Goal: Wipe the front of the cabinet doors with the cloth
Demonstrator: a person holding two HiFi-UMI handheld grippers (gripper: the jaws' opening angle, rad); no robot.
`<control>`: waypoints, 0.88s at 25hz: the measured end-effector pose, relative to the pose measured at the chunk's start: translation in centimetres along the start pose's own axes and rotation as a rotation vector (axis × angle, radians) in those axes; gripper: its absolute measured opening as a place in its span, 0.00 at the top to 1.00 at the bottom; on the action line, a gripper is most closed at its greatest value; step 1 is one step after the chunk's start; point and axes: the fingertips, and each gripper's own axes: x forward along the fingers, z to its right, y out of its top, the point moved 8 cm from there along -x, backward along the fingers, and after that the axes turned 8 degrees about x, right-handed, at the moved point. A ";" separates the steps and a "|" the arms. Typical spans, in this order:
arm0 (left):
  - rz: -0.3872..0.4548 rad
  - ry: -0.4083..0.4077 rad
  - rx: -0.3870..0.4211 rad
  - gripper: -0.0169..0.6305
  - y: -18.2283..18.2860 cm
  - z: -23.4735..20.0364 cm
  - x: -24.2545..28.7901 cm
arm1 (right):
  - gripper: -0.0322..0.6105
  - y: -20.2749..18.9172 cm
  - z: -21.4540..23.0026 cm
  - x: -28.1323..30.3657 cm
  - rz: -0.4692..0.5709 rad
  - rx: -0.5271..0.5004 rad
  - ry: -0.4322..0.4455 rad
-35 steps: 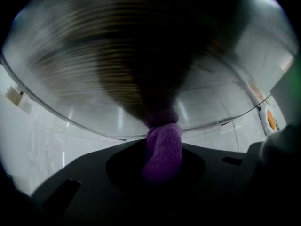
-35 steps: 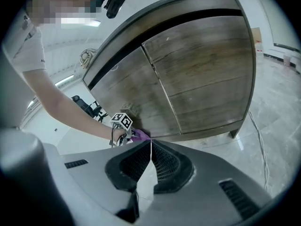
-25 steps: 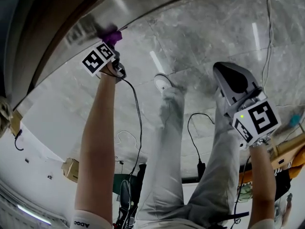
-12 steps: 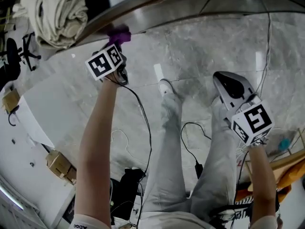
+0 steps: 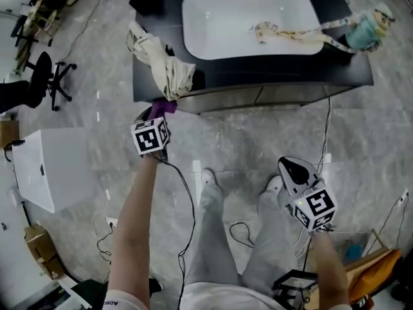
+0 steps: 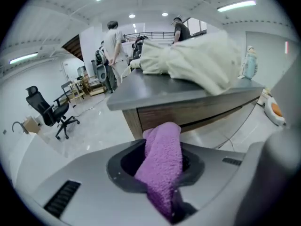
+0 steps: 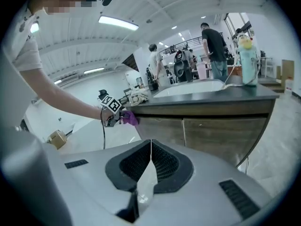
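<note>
A purple cloth (image 5: pixel 162 106) is clamped in my left gripper (image 5: pixel 155 115), which is shut on it right at the left end of the wooden cabinet front (image 5: pixel 258 97). In the left gripper view the purple cloth (image 6: pixel 164 145) sticks up out of the left gripper (image 6: pixel 162 160), with the cabinet's corner (image 6: pixel 155 117) just ahead. My right gripper (image 5: pixel 293 171) hangs low over the floor, well clear of the cabinet. Its jaws (image 7: pixel 150 147) are shut and empty, facing the two cabinet doors (image 7: pixel 211 131). That view also shows the left gripper (image 7: pixel 113 108) with the cloth (image 7: pixel 130 118).
The dark countertop (image 5: pixel 352 70) holds a white sink (image 5: pixel 248 18), a bundled beige fabric (image 5: pixel 161 60) at its left end and a bottle (image 5: pixel 368 28) at the right. An office chair (image 5: pixel 42 70), a white panel (image 5: pixel 42 166) and floor cables (image 5: pixel 187 186) lie nearby. People stand behind the counter.
The head view has swung so that the countertop and sink now show. The left gripper still holds the cloth by the cabinet's left end. The right gripper stays low.
</note>
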 end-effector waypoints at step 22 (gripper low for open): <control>0.605 -0.505 -0.130 0.83 7.1 3.8 -35.3 | 0.91 15.3 -14.6 -20.9 0.414 0.066 -0.173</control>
